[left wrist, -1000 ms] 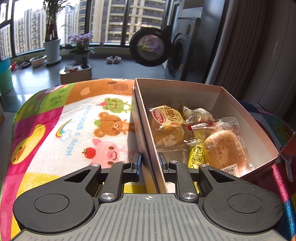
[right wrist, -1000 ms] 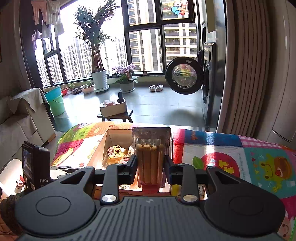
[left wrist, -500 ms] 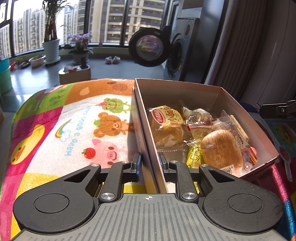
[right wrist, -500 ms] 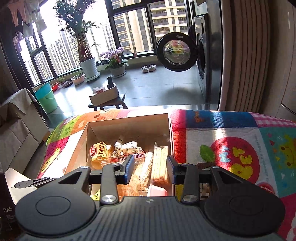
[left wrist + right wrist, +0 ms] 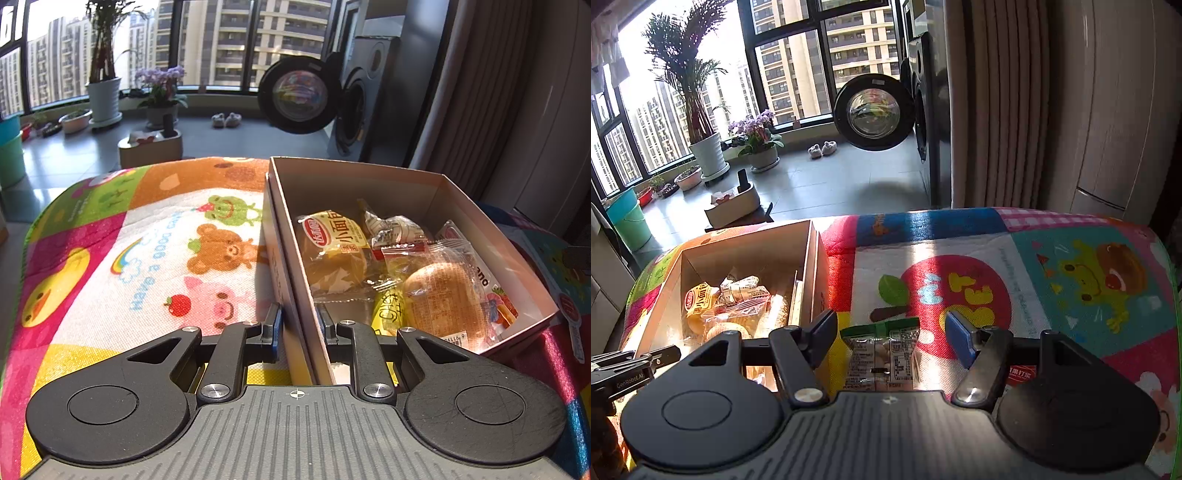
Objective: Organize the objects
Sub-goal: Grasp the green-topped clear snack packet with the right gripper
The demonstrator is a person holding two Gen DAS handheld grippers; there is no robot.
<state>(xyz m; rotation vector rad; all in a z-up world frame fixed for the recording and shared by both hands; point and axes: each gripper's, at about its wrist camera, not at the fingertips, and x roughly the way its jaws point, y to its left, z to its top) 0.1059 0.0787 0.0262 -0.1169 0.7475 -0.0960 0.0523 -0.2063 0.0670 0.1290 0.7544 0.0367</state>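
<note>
- Several wrapped snacks fill a shallow cardboard box [image 5: 436, 184] that sits on a bright cartoon-print play mat [image 5: 147, 251] spread over a raised surface; the box lies at the mat's middle, its long side running away from the left wrist camera.
- Inside, a bun in a yellow-and-red wrapper [image 5: 332, 240] lies toward the far left, a small white printed packet [image 5: 395, 227] just beyond it, a round bun in clear film [image 5: 443, 299] in the near half, and a yellow wrapped piece [image 5: 388, 314] wedged beside that bun.
- Along the box's right wall a flat packet with red lettering [image 5: 484, 273] stands on edge; its contents cannot be made out from this angle.
- Gripping the near left wall of the box, the left gripper [image 5: 299, 325] has its fingers drawn narrow, one outside the cardboard and one inside.
- Outside the box, on the mat just to its right, a small snack packet with a green top edge [image 5: 881, 350] lies flat, label side up.
- Held low above that packet, the right gripper [image 5: 892, 332] has its fingers spread wide, one on either side and neither touching the wrapper.
- A red label [image 5: 1021, 373] peeks out from under the right gripper's body, possibly another packet.
- Beyond the mat, a front-loading washing machine [image 5: 923, 107] stands with its round door [image 5: 871, 112] swung open, next to pale pleated curtains [image 5: 1001, 110].
- Potted plants [image 5: 701, 122] line the tall windows, and a pair of slippers [image 5: 822, 149] rests on the grey tiled floor.
</note>
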